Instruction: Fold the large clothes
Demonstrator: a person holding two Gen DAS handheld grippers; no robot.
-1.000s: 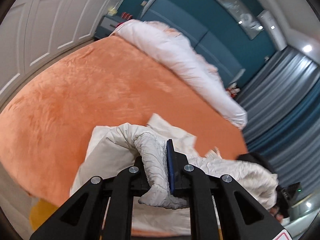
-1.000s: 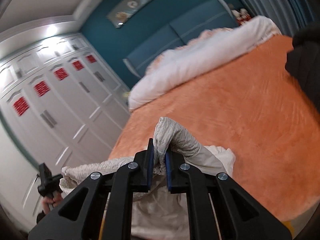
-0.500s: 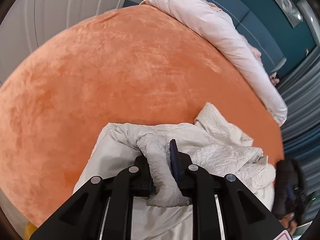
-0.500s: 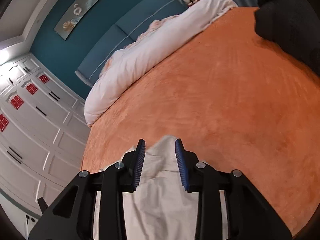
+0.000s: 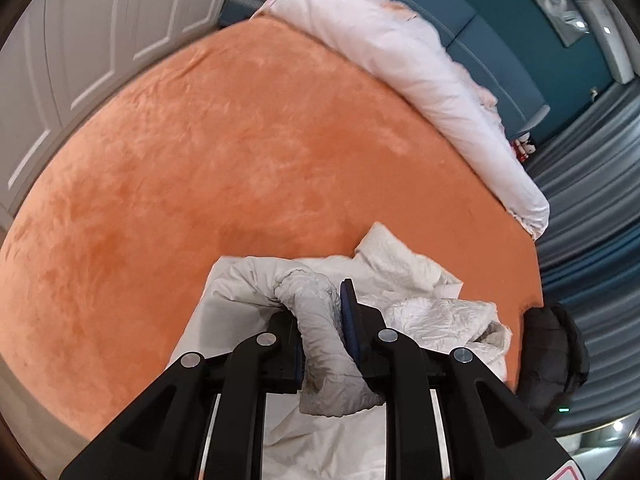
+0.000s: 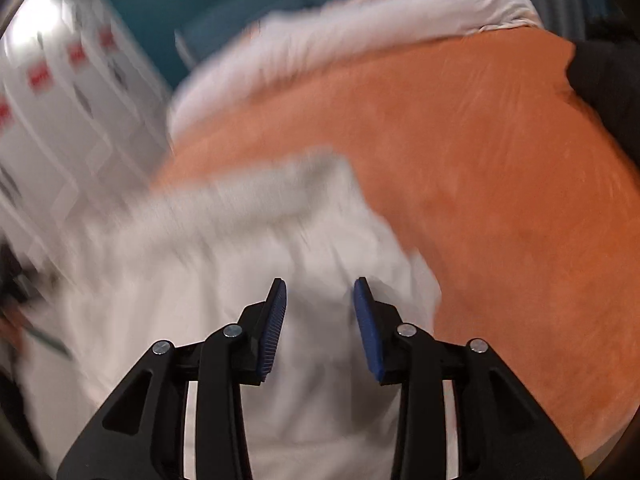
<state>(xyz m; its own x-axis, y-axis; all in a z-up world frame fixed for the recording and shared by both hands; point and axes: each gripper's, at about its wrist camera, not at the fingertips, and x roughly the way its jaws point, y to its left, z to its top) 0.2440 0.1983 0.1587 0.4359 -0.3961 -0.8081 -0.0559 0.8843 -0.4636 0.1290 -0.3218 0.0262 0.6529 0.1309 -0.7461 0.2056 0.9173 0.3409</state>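
One hand-held gripper has let go: the right hand-held gripper [image 6: 320, 312], pinching a bunched fold a second ago, now hangs spread above the white garment [image 6: 248, 264], its view smeared by motion. The left hand-held gripper [image 5: 320, 320] still pinches a twisted roll of the cloth. With the garment lying crumpled near the edge of the orange bed [image 5: 208, 152], the right side probably needs a fresh hold before any fold.

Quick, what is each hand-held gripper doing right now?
Left hand-held gripper: closed on the white garment.
Right hand-held gripper: open, holding nothing.
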